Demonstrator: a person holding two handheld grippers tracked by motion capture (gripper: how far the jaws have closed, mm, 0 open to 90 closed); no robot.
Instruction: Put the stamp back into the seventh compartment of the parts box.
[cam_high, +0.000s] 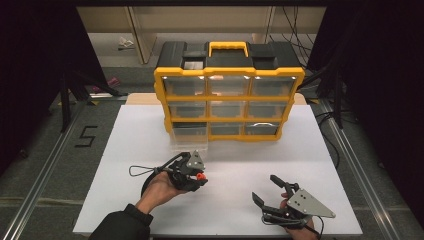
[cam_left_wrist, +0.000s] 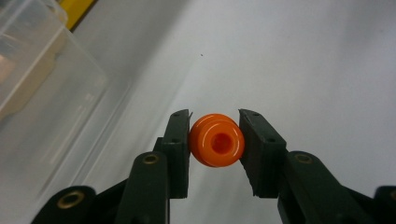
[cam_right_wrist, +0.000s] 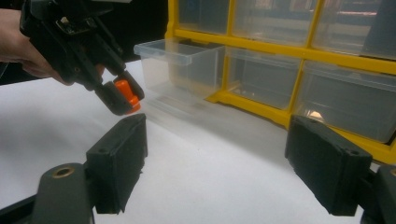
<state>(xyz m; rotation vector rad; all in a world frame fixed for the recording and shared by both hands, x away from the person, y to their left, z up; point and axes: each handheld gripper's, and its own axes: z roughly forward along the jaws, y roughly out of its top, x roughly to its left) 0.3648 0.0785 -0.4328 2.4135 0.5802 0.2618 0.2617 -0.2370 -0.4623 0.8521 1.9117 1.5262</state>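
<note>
A small orange ring-shaped bead (cam_left_wrist: 217, 140) is pinched between the jaws of my left gripper (cam_high: 199, 178), a little above the white table (cam_high: 125, 150); the same bead (cam_right_wrist: 125, 94) shows in the right gripper view. My right gripper (cam_high: 266, 189) stands open near the front right, its jaws wide apart with nothing between them (cam_right_wrist: 215, 161). A yellow and black drawer organiser (cam_high: 229, 100) stands at the back of the table. Its bottom left clear drawer (cam_right_wrist: 180, 63) is pulled out toward me, the drawer (cam_high: 189, 135) just beyond my left gripper.
The organiser has clear drawers in three rows and a yellow handle (cam_high: 228, 47) on top. A person's left hand (cam_high: 160, 190) and dark sleeve come in from the bottom. A looped cable (cam_high: 140, 171) lies left of that hand. Metal rails (cam_high: 345, 145) flank the table.
</note>
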